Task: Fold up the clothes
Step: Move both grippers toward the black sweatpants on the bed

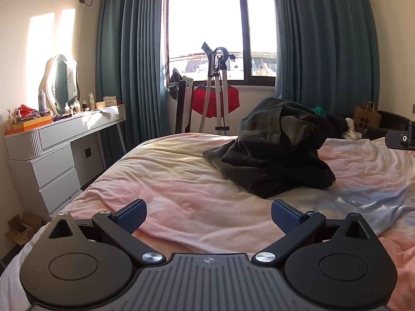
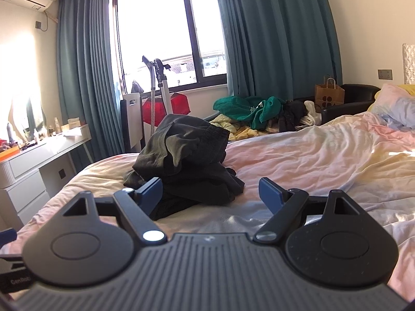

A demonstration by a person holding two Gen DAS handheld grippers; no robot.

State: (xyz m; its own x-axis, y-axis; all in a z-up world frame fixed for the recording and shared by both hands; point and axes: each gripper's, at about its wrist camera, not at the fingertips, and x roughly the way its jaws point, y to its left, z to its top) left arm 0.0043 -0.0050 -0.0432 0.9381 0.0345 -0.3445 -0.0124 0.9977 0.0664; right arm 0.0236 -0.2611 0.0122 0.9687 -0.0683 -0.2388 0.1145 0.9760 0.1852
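Sunlight warms the rumpled pink bedspread (image 1: 181,181) bearing dark clothes (image 1: 272,153), probably trousers; each hand-held gripper gapes, empty.

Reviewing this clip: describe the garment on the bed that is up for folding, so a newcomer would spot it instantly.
Start at the bed with its pink and pale yellow cover. On it, toward the window side, sits the dark garment, a crumpled charcoal heap with a gathered waistband on top. Unlike the green clothes piled beyond the bed, it lies alone on the cover, just ahead of both open tongs.

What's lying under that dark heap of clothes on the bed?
The dark heap rests on a rumpled pink and cream bedspread. Whatever is tucked inside the heap's folds is covered, so I cannot tell.
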